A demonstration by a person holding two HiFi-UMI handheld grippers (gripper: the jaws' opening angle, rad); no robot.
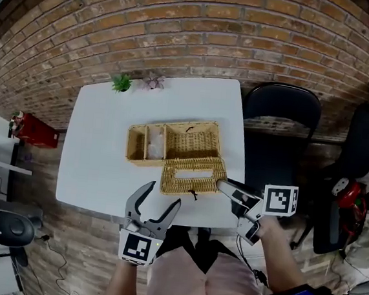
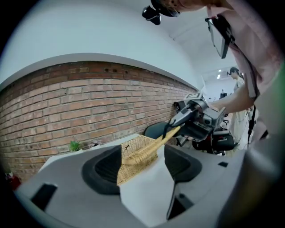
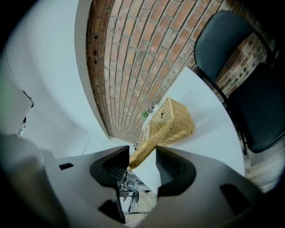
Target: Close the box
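Observation:
A wicker box [image 1: 192, 139] stands open on the white table [image 1: 99, 161], and its lid [image 1: 191, 175] is folded out toward me. At the lid's right front corner is my right gripper [image 1: 223, 185]. In the right gripper view the lid's edge [image 3: 147, 149] runs between the jaws of that gripper [image 3: 139, 168] and lies against one pad, with a gap to the other. My left gripper [image 1: 163, 194] stands open at the table's front edge, just short of the lid. Seen from the left gripper [image 2: 142, 165], the lid [image 2: 147, 151] slopes up toward the right gripper [image 2: 176, 124].
A black chair [image 1: 282, 114] stands at the table's right side. Two small plants [image 1: 121, 82] sit at the far edge by the brick wall. A red object [image 1: 37, 129] is on the floor to the left.

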